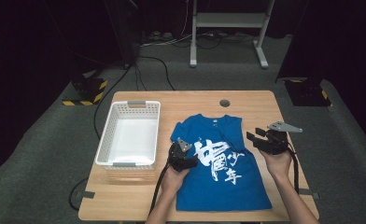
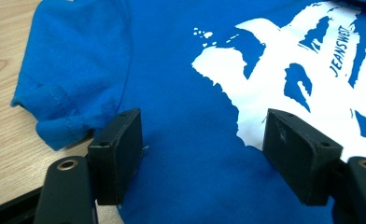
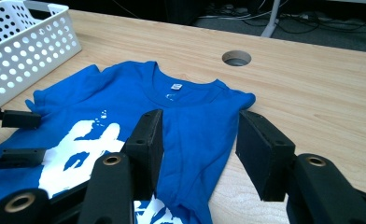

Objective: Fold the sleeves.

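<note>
High view: blue cotton T-shirt with white brush-lettering print (image 1: 221, 163) spread flat, print up, on right half of light wooden table (image 1: 139, 205), collar toward far edge, hem toward near edge. Fabric mostly smooth; slight creasing along right side in right gripper view. Left sleeve bunched and folded under in left gripper view.

Left black two-jaw gripper (image 1: 182, 157) low over left chest area of shirt, jaws spread apart, nothing clamped; contact of pads with cloth hard to make out. Right black two-jaw gripper (image 1: 265, 140) at right sleeve edge, jaws apart, empty, raised off the fabric.

Small lettering in print legible only partly. Forearms cut off at bottom edge.

White perforated plastic basket (image 1: 130, 135) just left of shirt, near left sleeve. Bare wood beyond collar around round cable hole (image 1: 225, 103), and a strip right of shirt.
</note>
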`<state>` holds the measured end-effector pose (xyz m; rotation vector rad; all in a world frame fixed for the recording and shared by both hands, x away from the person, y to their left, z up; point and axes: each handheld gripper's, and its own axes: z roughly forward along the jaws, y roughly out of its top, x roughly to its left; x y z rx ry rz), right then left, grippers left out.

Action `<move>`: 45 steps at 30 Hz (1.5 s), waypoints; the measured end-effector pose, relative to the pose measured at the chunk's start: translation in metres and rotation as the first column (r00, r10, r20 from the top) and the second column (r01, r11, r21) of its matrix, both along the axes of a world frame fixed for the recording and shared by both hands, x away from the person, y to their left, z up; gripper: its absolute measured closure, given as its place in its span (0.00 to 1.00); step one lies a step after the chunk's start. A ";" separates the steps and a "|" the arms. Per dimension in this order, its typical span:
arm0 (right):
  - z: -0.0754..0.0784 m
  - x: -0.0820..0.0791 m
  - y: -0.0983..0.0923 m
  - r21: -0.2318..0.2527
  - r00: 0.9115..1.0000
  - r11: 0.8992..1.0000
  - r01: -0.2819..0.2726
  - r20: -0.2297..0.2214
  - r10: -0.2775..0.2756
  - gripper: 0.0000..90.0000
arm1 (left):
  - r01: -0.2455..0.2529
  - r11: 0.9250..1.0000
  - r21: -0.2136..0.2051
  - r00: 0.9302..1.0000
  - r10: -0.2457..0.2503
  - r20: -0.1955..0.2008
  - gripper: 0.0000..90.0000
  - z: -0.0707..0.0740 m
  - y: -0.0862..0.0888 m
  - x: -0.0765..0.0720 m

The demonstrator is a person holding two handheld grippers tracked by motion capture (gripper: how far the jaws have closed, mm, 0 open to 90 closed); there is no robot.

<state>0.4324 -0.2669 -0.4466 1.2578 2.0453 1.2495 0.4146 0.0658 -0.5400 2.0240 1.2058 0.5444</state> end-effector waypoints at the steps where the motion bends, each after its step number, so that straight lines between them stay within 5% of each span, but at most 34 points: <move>1: 0.000 -0.001 -0.001 0.003 1.000 1.000 0.001 -0.001 -0.001 0.57 | 0.000 1.000 0.000 1.000 0.000 0.000 0.32 0.000 0.000 0.000; 19: -0.012 -0.015 -0.010 0.011 1.000 1.000 0.010 -0.010 -0.010 0.57 | 0.000 1.000 0.000 1.000 0.000 0.001 0.32 0.000 0.000 0.000; 45: -0.053 -0.023 -0.022 -0.001 0.995 0.998 0.062 -0.080 -0.062 0.57 | -0.004 1.000 0.003 1.000 0.004 0.004 0.32 0.000 -0.001 0.000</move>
